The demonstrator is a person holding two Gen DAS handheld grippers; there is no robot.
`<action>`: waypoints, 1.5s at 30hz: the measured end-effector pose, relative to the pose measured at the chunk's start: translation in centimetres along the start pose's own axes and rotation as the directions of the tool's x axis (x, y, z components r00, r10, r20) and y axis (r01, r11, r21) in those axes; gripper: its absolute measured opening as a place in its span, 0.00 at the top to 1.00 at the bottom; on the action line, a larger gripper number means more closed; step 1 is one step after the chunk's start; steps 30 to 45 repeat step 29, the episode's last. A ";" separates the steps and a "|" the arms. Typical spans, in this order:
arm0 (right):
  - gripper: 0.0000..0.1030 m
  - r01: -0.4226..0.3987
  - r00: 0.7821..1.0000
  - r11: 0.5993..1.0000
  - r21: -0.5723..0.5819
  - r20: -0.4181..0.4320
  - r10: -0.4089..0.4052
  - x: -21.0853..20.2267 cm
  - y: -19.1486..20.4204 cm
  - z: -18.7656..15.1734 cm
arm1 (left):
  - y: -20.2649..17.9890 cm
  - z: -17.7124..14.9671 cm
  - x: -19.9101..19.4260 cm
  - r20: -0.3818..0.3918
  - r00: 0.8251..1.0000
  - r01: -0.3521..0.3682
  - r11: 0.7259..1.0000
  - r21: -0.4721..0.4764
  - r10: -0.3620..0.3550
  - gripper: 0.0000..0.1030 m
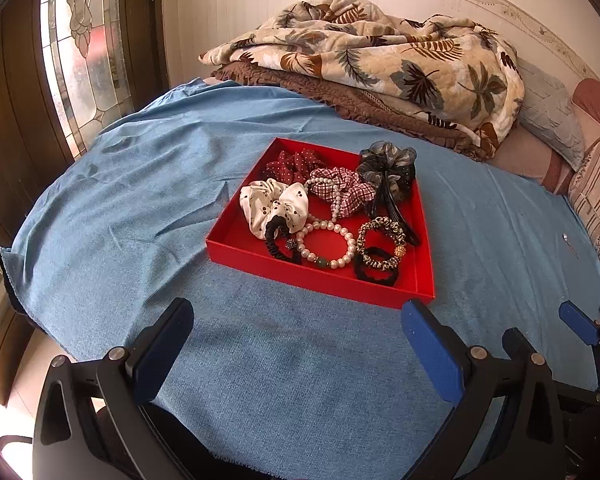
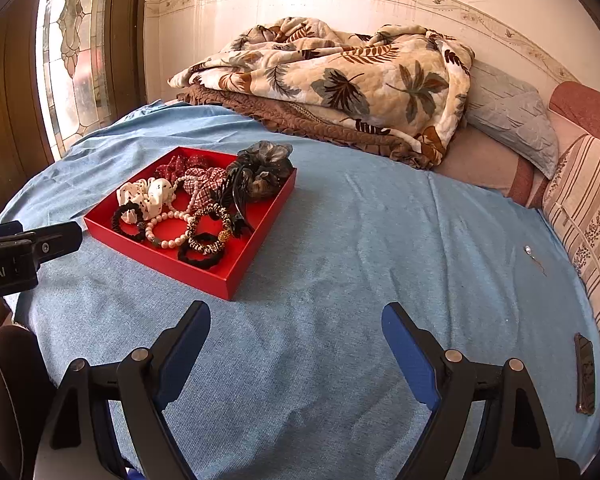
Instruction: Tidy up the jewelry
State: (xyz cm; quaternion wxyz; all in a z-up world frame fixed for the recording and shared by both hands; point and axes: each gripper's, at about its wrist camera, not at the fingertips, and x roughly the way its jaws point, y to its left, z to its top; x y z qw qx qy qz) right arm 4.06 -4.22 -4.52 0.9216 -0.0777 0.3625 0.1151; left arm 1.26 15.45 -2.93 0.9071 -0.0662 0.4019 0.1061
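Note:
A red tray (image 1: 320, 276) (image 2: 160, 264) lies on the blue cloth. It holds a white cherry-print scrunchie (image 1: 274, 204), a pearl bracelet (image 1: 326, 246) (image 2: 166, 232), a plaid scrunchie (image 1: 344, 192), a red dotted scrunchie (image 1: 296, 162), a grey gauze scrunchie (image 1: 388, 168) (image 2: 264, 168), a black hair claw (image 1: 396, 216) and several hair ties. My left gripper (image 1: 298, 316) (image 2: 40, 240) hangs open just short of the tray's near edge, empty. To the tray's right, over bare cloth, my right gripper (image 2: 296, 316) (image 1: 548, 328) is open and holds nothing.
A small silver pin (image 2: 529, 249) lies loose on the blue cloth (image 2: 380, 240) at the right. A dark flat phone-like object (image 2: 585, 376) rests near the right edge. A leaf-print blanket (image 2: 340, 80) and a pillow (image 2: 512, 120) are piled behind. A stained-glass window (image 1: 84, 60) is at the left.

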 end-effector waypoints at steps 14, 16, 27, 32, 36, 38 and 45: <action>0.12 0.006 1.000 1.000 -0.009 -0.029 -0.006 0.7 0.1 -0.1 | 0.8 0.0 0.7 -0.026 1.000 -0.003 1.000 -0.020 0.003 0.00; 0.12 0.006 1.000 1.000 -0.013 -0.024 -0.006 0.7 0.2 -0.1 | 0.8 0.0 0.7 -0.026 1.000 -0.004 1.000 -0.021 0.004 0.00; 0.12 -0.028 0.999 0.999 -0.018 -0.017 0.028 0.9 1.1 -0.1 | 1.3 -0.1 1.3 -0.024 1.000 -0.012 0.999 -0.031 0.011 0.00; 0.12 -0.036 0.999 0.999 -0.008 -0.021 0.036 1.0 0.9 -0.1 | 1.3 -0.1 1.1 -0.021 1.000 -0.019 0.999 -0.028 0.019 0.00; 0.12 -0.036 0.999 0.999 -0.008 -0.021 0.036 1.0 0.9 -0.1 | 1.3 -0.1 1.1 -0.021 1.000 -0.019 0.999 -0.028 0.019 0.00; 0.12 -0.036 0.999 0.999 -0.008 -0.021 0.036 1.0 0.9 -0.1 | 1.3 -0.1 1.1 -0.021 1.000 -0.019 0.999 -0.028 0.019 0.00; 0.12 -0.036 0.999 0.999 -0.008 -0.021 0.036 1.0 0.9 -0.1 | 1.3 -0.1 1.1 -0.021 1.000 -0.019 0.999 -0.028 0.019 0.00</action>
